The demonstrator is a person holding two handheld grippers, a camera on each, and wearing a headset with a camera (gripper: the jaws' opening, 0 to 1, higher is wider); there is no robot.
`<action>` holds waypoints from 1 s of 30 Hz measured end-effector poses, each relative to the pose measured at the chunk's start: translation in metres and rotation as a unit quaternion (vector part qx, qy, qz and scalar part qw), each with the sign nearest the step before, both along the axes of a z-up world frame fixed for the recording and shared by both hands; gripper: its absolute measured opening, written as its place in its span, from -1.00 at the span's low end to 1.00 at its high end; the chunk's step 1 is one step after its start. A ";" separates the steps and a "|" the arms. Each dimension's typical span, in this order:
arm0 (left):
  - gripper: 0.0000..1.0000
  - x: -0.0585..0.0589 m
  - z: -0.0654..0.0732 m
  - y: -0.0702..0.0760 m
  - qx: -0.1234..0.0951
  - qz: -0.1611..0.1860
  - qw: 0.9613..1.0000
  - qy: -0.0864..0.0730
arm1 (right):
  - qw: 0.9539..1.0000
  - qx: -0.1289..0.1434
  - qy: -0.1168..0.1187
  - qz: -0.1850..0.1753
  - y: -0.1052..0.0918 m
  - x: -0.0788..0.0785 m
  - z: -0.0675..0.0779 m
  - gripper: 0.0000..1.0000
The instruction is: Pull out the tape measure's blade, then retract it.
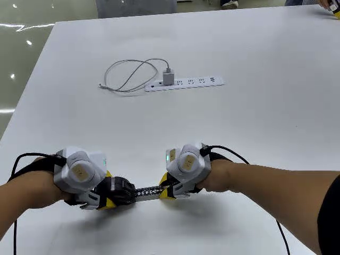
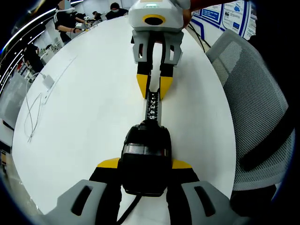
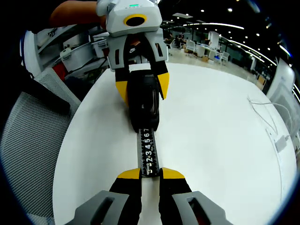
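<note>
Tape measure in left gripper, blade in right gripper.

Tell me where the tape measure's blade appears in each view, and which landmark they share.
Head view: the blade lies low in the centre, between the case and the right gripper.
Left gripper view: centre, running up from the case to the right gripper's yellow tips.
Right gripper view: low centre, running from this gripper's tips up to the case.
Shared landmark: the black case, held by the left gripper.
</note>
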State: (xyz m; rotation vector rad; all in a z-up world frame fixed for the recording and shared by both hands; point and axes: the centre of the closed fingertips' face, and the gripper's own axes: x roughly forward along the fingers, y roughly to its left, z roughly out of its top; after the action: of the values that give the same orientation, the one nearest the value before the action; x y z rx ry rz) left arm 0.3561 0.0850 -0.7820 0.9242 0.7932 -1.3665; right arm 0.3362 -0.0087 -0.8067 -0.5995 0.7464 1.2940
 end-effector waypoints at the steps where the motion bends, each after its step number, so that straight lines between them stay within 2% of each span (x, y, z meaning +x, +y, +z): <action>1: -0.36 0.000 0.000 0.000 -0.001 0.001 1.000 0.000 | 1.000 0.000 0.001 -0.001 -0.001 0.000 0.000 -0.81; 30: -0.36 -0.001 -0.001 -0.001 -0.003 -0.001 1.000 -0.002 | 1.000 0.001 0.006 -0.008 -0.020 -0.004 0.002 -0.82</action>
State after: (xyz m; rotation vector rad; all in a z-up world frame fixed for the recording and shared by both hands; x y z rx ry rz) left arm 0.3547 0.0844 -0.7827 0.9233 0.7852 -1.3687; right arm 0.3318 -0.0289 -0.8050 -0.5833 0.7597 1.2843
